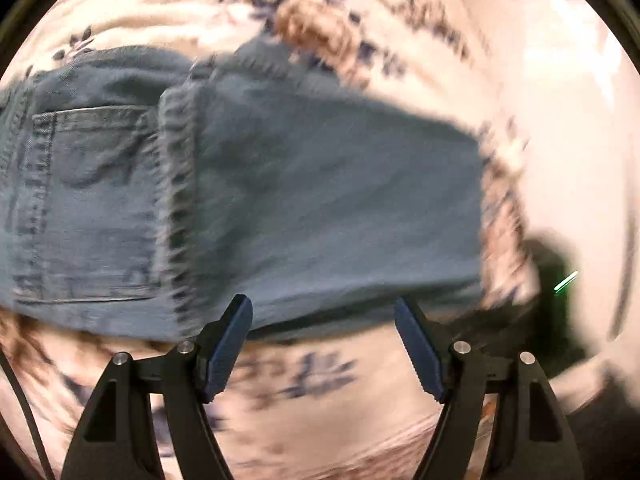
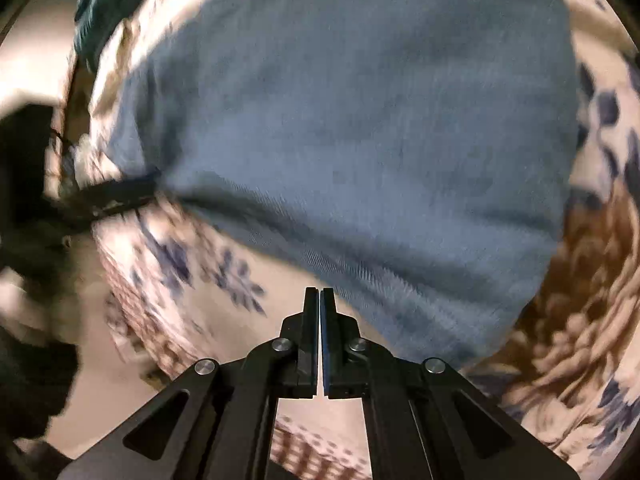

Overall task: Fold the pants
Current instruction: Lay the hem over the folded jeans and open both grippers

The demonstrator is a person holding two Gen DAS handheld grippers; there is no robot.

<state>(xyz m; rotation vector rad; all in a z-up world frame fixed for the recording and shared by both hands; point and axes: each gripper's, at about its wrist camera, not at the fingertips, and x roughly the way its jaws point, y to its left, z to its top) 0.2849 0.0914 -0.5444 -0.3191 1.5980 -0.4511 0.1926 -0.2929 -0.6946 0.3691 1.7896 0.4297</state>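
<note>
The blue denim pants (image 1: 304, 200) lie folded on a floral bedspread (image 1: 328, 376), with a back pocket (image 1: 92, 184) showing at the left. My left gripper (image 1: 323, 312) is open and empty, its fingertips at the near edge of the pants. In the right wrist view the pants (image 2: 360, 128) fill the middle. My right gripper (image 2: 320, 300) is shut with nothing between its pads, just short of the pants' near folded edge. Both views are blurred by motion.
The floral bedspread (image 2: 192, 272) surrounds the pants. A dark object with a green light (image 1: 560, 280) sits at the right of the left wrist view. A black shape (image 2: 28, 184) and dark teal cloth (image 2: 104, 4) are at the left of the right wrist view.
</note>
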